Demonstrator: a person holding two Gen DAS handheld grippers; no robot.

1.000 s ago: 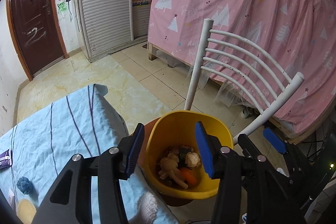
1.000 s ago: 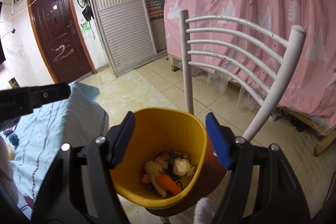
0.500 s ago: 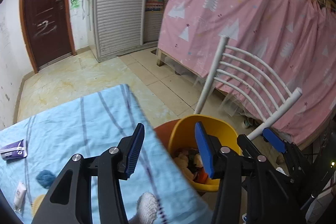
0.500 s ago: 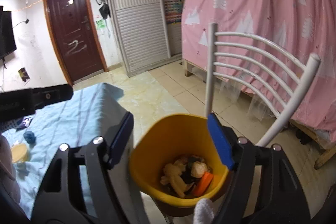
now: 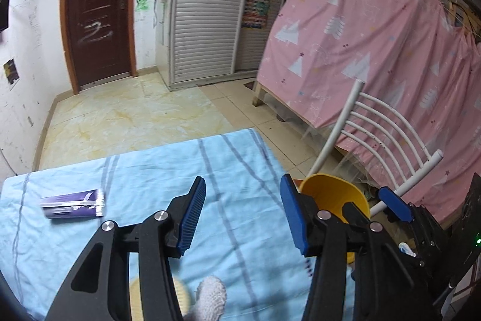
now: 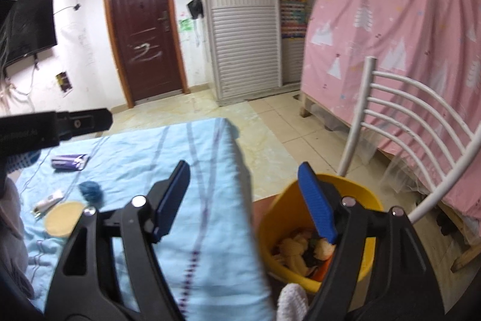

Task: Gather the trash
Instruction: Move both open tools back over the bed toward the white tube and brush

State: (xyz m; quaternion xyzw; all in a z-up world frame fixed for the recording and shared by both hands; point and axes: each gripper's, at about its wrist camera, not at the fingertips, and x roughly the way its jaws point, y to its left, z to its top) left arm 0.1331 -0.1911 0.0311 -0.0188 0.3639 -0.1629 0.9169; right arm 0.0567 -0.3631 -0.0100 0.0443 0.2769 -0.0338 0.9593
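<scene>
The left gripper (image 5: 242, 215) hangs over the pale blue striped cloth (image 5: 144, 188) with its blue pads apart and nothing between them. Low in its view, at about 6 o'clock, a white knitted fingertip (image 5: 210, 295) shows between the arms, with a blurred pale yellow round thing just to its left. At 9 o'clock on the cloth lies a purple packet (image 5: 73, 203). The yellow bin (image 5: 332, 196) sits off the cloth's right edge, at about 3 o'clock, partly hidden behind the right pad.

The right gripper (image 6: 243, 200) is spread wide and holds nothing — its jaws have just been opening. Its left pad hangs over the cloth (image 6: 207, 215), its right pad over the bin (image 6: 278, 226), which holds a heap of scraps (image 6: 300, 250) in tan, dark and orange. At 9 o'clock in this view lie a tan disc (image 6: 63, 217), a small white tube (image 6: 48, 202), a ball of blue yarn (image 6: 91, 190) and, farther off, the purple packet (image 6: 69, 161).

Beyond the bin, at 2 o'clock, stands a white chair back (image 6: 412, 122) — behind it a pink curtain (image 6: 399, 8). At 12 o'clock, across the tiled floor, is a dark brown door (image 6: 144, 26).
</scene>
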